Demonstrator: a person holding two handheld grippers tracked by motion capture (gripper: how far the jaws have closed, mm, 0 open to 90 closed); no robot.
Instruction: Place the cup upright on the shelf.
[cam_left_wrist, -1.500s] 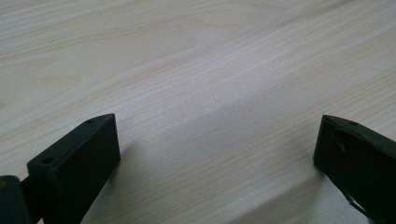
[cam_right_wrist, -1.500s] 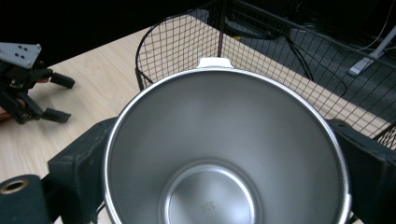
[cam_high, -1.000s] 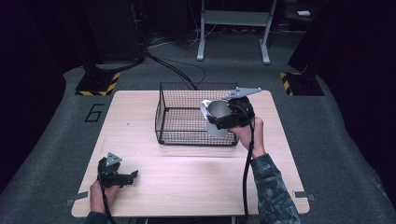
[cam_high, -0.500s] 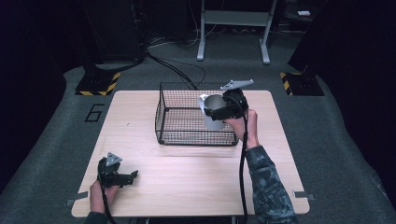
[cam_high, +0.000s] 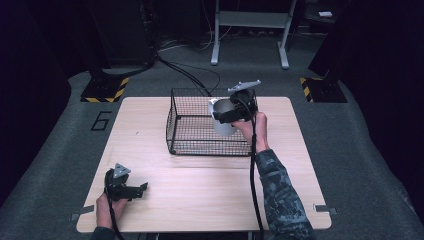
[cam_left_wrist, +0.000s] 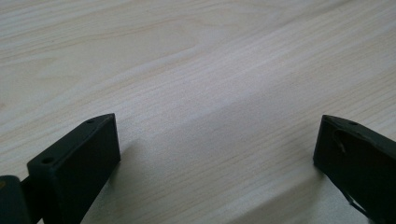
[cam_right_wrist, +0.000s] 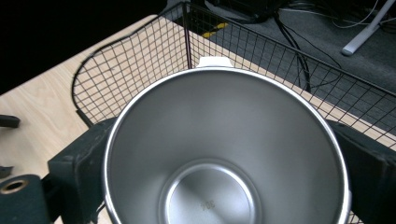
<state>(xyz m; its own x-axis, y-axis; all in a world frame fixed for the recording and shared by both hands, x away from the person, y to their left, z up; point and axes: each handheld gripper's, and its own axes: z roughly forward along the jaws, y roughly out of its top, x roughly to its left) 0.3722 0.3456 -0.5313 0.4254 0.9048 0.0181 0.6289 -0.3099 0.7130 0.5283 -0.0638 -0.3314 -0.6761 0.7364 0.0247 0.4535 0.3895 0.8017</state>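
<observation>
A steel cup (cam_high: 221, 120) (cam_right_wrist: 224, 154) with a white tab on its rim hangs over the right part of a black wire basket (cam_high: 195, 125) (cam_right_wrist: 140, 60). My right gripper (cam_high: 227, 116) (cam_right_wrist: 224, 177) is shut on the cup, one jaw pressed on each side; I look down into its bare inside. My left gripper (cam_high: 140, 189) (cam_left_wrist: 217, 149) rests low at the table's front left, open, with only bare wood between its jaws.
The light wooden table (cam_high: 200, 190) has free room in front of the basket and at its left. Cables (cam_high: 185, 72) and a metal stand (cam_high: 250, 30) lie on the floor behind. Yellow-black striped blocks (cam_high: 102, 90) sit at both far corners.
My right gripper has carried the cup to the left and away from me, from the basket's right front to above its inside. The left gripper has stayed put.
</observation>
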